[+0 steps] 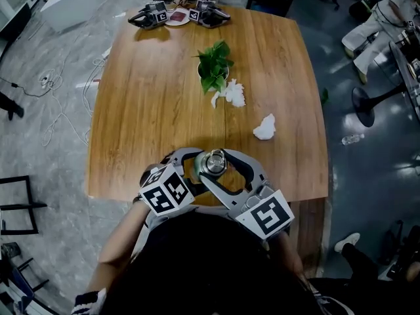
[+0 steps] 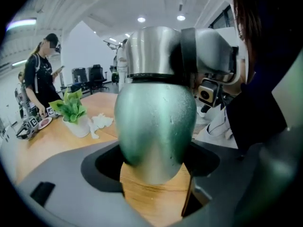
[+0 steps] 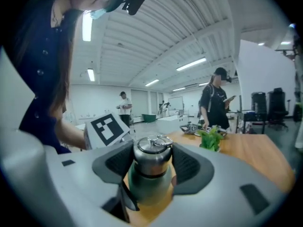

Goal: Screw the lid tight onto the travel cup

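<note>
A green travel cup (image 2: 156, 126) with a steel lid (image 1: 213, 163) stands at the near edge of the wooden table (image 1: 151, 110), right in front of me. My left gripper (image 2: 154, 162) is shut on the cup's green body, which fills the space between its pads. From the other side, my right gripper (image 3: 152, 167) is shut on the steel lid (image 3: 151, 157), with a dark pad against each side. The lid has a ring handle on top and sits on the cup's mouth. In the head view the left gripper (image 1: 195, 166) and right gripper (image 1: 220, 169) meet around the cup.
A small potted plant (image 1: 214, 67) stands mid-table with crumpled white tissue (image 1: 233, 94) beside it and another wad (image 1: 264, 128) to the right. Two spare grippers (image 1: 149, 15) and a small plate (image 1: 178, 17) lie at the far edge, where a person stands.
</note>
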A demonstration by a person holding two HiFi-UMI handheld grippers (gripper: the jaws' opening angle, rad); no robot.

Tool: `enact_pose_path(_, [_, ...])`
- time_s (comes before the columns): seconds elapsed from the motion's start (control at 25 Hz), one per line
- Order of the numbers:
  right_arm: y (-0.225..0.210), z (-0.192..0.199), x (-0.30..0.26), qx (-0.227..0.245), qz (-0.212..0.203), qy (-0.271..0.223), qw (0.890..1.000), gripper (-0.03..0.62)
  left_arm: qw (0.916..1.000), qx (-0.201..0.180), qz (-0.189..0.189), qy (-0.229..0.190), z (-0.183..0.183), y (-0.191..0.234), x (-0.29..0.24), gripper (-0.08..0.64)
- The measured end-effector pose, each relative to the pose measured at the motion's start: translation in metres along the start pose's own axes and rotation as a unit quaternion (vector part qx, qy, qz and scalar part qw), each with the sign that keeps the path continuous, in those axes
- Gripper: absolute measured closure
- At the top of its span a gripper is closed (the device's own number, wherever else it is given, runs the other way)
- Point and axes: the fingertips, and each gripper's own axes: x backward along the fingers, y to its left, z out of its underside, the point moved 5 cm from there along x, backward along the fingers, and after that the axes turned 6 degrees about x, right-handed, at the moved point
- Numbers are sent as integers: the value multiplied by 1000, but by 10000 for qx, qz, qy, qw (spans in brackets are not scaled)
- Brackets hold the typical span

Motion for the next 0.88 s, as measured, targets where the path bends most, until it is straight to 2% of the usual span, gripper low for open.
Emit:
enact_pose_path(0.16, [-7,-3,-3,-239,922,-157,9953,345,9963,435,-724,-173,-9,8,-3,173])
enact_pose_path(0.24, [-9,-2,-4,-459,1172,-194,9919,345,9932,520,-1027,-169,-10,10,-5,173])
enact_pose_path(0.32, [-9,-3,-4,-649,942,-224,9932,345,9949,489,-853,-206,-9,8,-5,173])
enact_pose_path(0.48, [-4,-9,2,-559,-397,-355,9970,345,9994,67,173,-296,-6,-2,3,173])
enact_pose_path(0.56, [-5,-6,2,-411,-553,-210,9974,345,9994,-43,262,-221,-5,-1,4,173])
enact_pose_path(0.64, [-6,-4,1,-212,-235,-158,9994,345,9998,48,1,-170,-6,3,3,173])
enact_pose_path(0.72, [-6,-6,-1,-146,349,-220,9990,345,9988,267,-366,-193,-9,7,3,173])
enact_pose_path(0.8, [-7,-8,-4,-293,939,-245,9948,345,9960,496,-703,-233,-12,10,1,173])
enact_pose_path(0.88, [-5,-8,-7,-520,1046,-246,9928,343,9943,628,-817,-285,-13,10,0,173])
